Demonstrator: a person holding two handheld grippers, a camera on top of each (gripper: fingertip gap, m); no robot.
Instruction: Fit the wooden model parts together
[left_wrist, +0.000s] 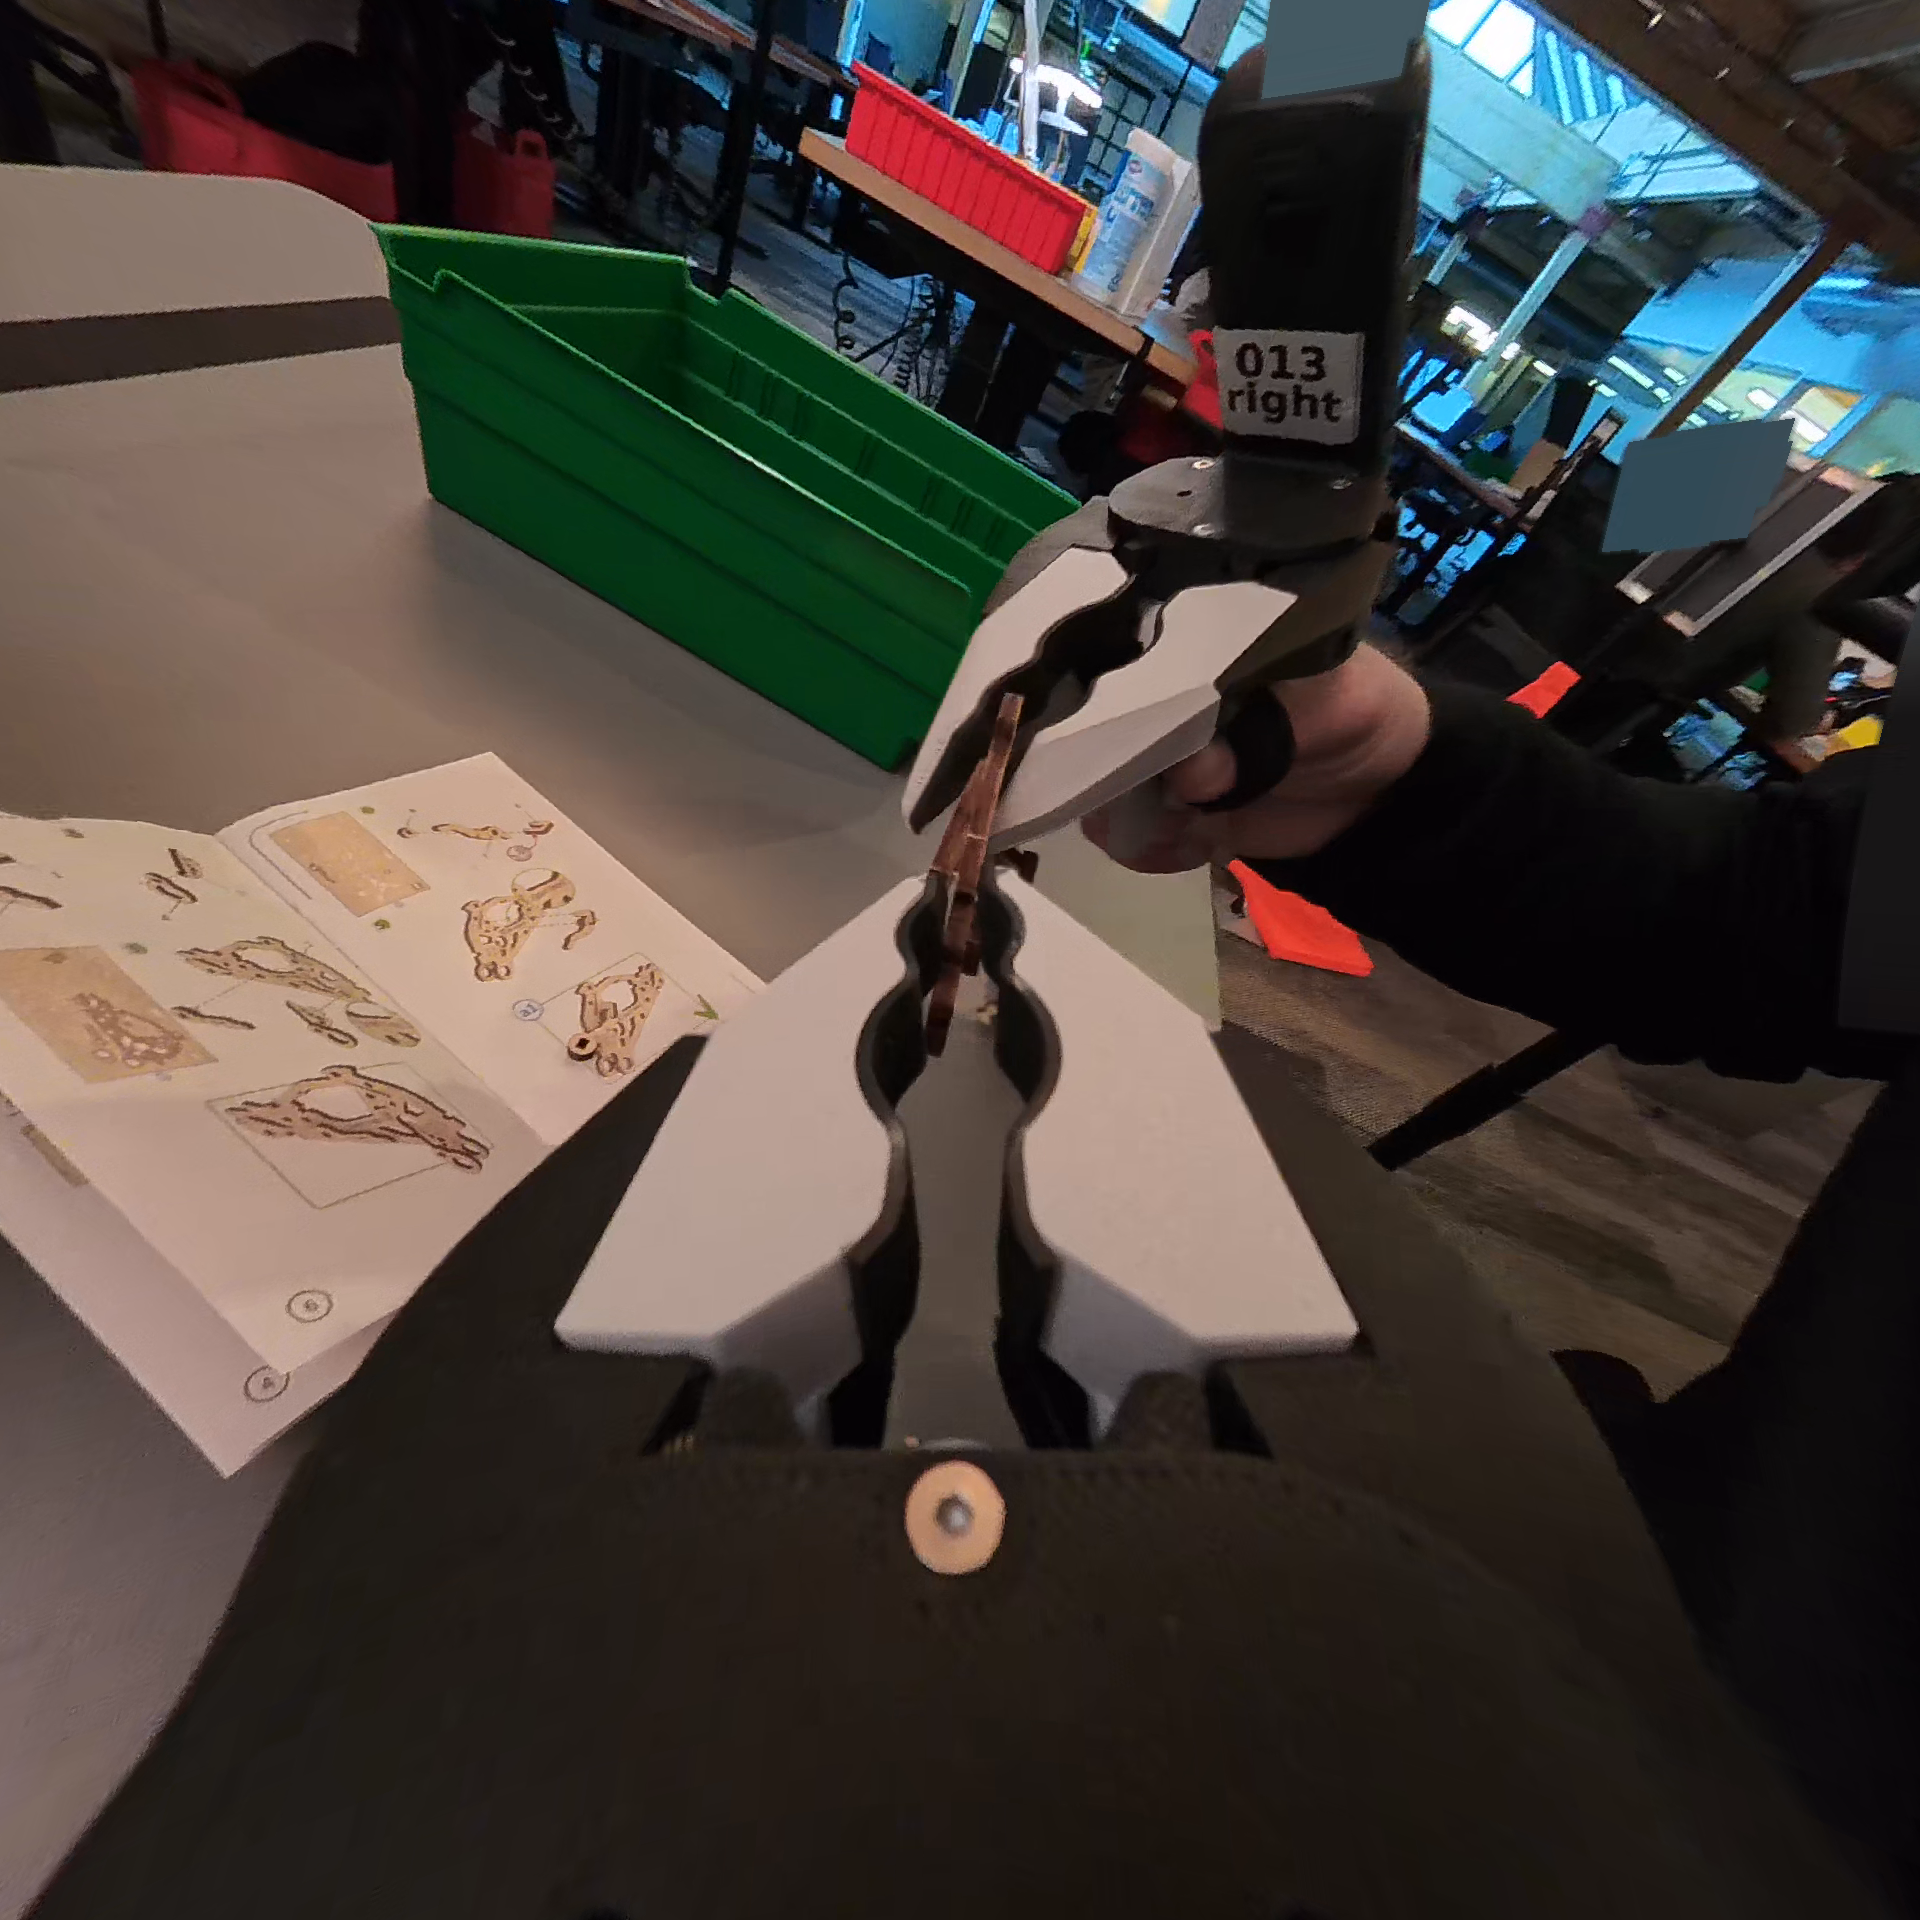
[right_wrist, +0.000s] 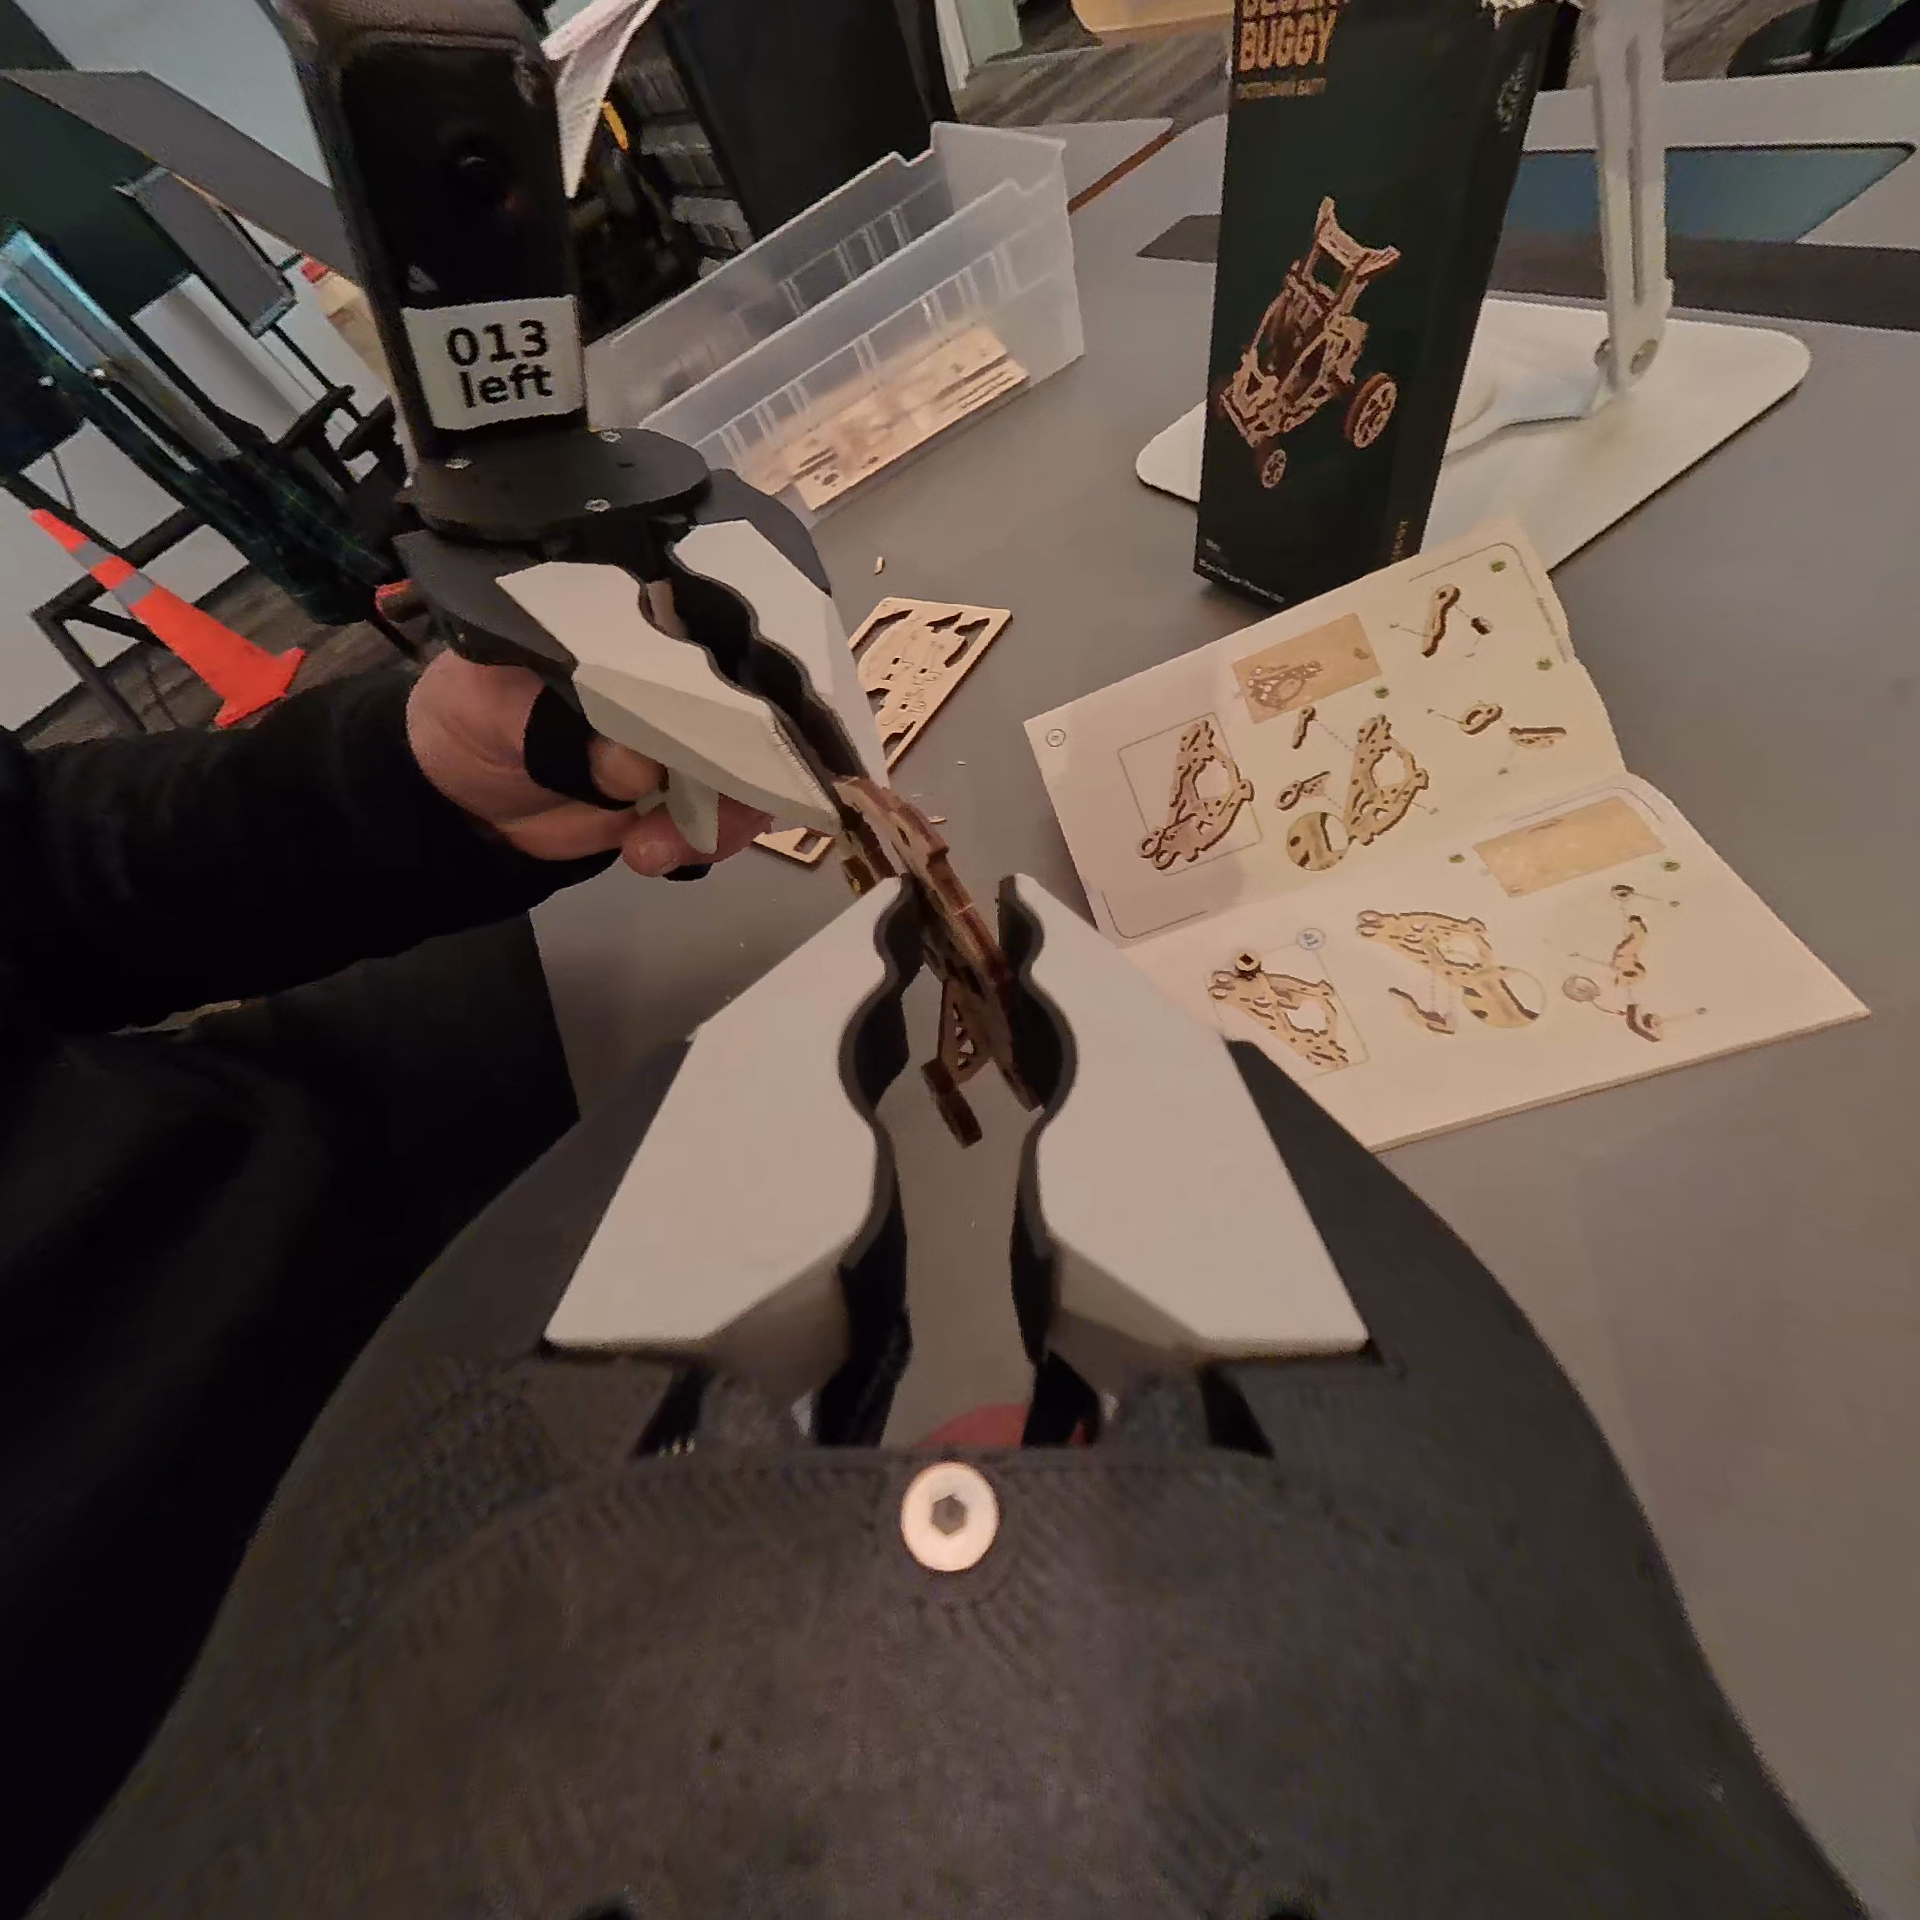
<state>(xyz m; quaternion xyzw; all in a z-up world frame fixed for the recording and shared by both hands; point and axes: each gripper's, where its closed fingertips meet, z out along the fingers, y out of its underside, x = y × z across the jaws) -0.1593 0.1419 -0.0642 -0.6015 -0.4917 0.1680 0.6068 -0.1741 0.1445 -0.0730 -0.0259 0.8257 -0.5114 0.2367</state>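
A small brown wooden model assembly (right_wrist: 942, 883) of layered laser-cut pieces hangs in the air between both grippers, above the grey table (right_wrist: 1558, 1299). My left gripper (left_wrist: 961, 894) is shut on one end of it (left_wrist: 943, 987). It also shows in the right wrist view (right_wrist: 847, 795), pinching the piece at its fingertips. My right gripper (right_wrist: 956, 899) has the piece lying slantwise between its pads, touching both. In the left wrist view the right gripper (left_wrist: 971, 821) comes down from the upper right and clamps the piece's upper end.
An open instruction booklet (right_wrist: 1455, 831) lies on the table, also seen in the left wrist view (left_wrist: 312, 987). A green bin (left_wrist: 675, 468), a clear bin with wooden sheets (right_wrist: 883, 312), a dark model box (right_wrist: 1340, 312), a loose wooden sheet (right_wrist: 925, 665) and a white stand base (right_wrist: 1558, 395) stand around. Left and right tips are no more than a few centimetres apart.
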